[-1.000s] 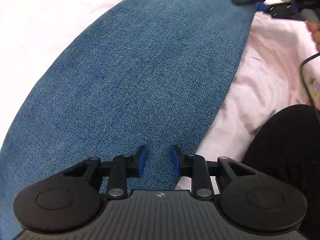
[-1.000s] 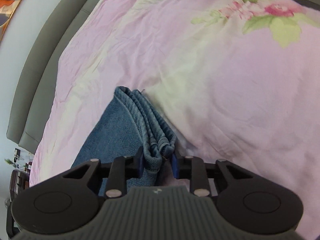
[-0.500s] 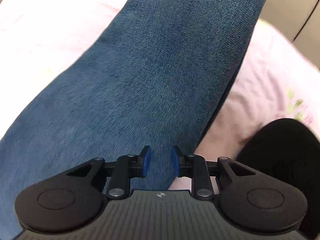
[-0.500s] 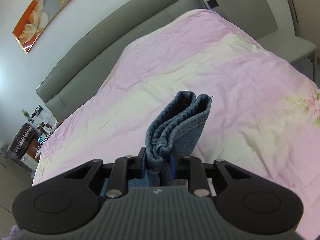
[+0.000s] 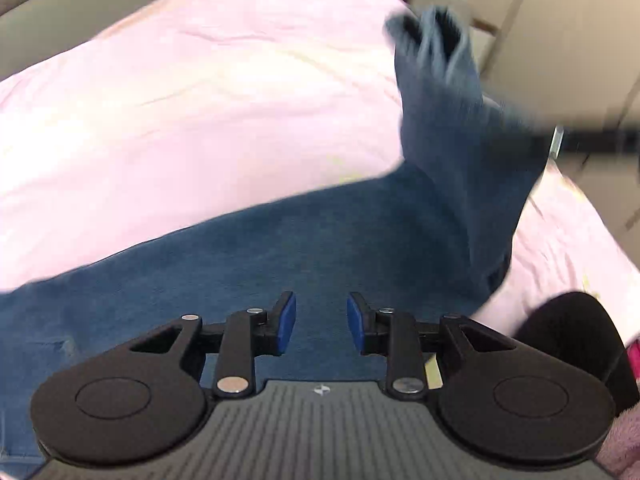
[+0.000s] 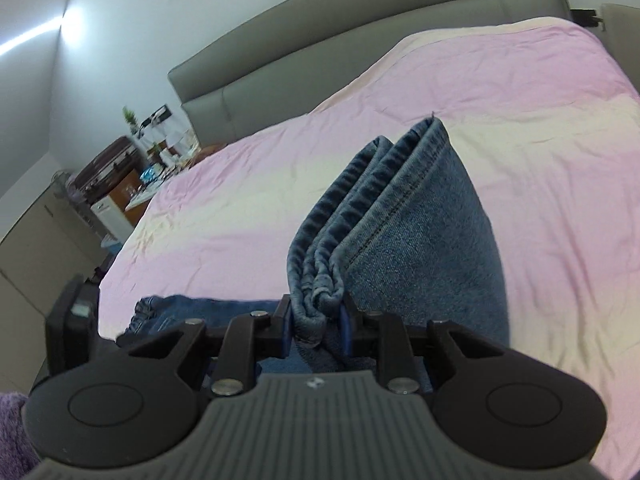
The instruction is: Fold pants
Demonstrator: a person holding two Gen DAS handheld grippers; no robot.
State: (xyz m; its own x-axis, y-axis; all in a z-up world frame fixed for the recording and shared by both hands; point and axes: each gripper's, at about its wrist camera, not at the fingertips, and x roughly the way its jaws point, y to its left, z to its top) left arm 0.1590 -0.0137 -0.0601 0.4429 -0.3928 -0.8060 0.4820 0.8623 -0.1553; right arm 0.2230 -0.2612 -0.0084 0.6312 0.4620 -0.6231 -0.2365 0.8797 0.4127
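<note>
Two grippers on the job, only one loaded. Our right gripper [image 6: 316, 330] is clamped on the bunched leg hems [image 6: 320, 288] of the jeans [image 6: 420, 248], raised off the pink bedsheet [image 6: 500, 92]; the layers fan out above the pads, stitching visible. The rest of the jeans lies flat on the bed, waist end near the bed's left edge in the right wrist view.

Our left gripper [image 5: 321, 317] hangs over the flat denim [image 5: 280, 240] with its jaws opening. Nothing is pinched between the pads; whether they touch the cloth below we can't tell. In the left view the lifted hem end [image 5: 448, 92] is blurred, up at right, against the bedsheet [image 5: 200, 100].

Judgement: we're mid-fold, carrying hems toward the waistband.

How to do it well:
- keep all hem layers in the right grip; the bundle is thick and the outer layer could slip
- carry low, so the fold line stays straight
- land hems square on the waistband edge before letting go
- left side is best used to pin the flat part, else the whole garment may drag across the sheet
</note>
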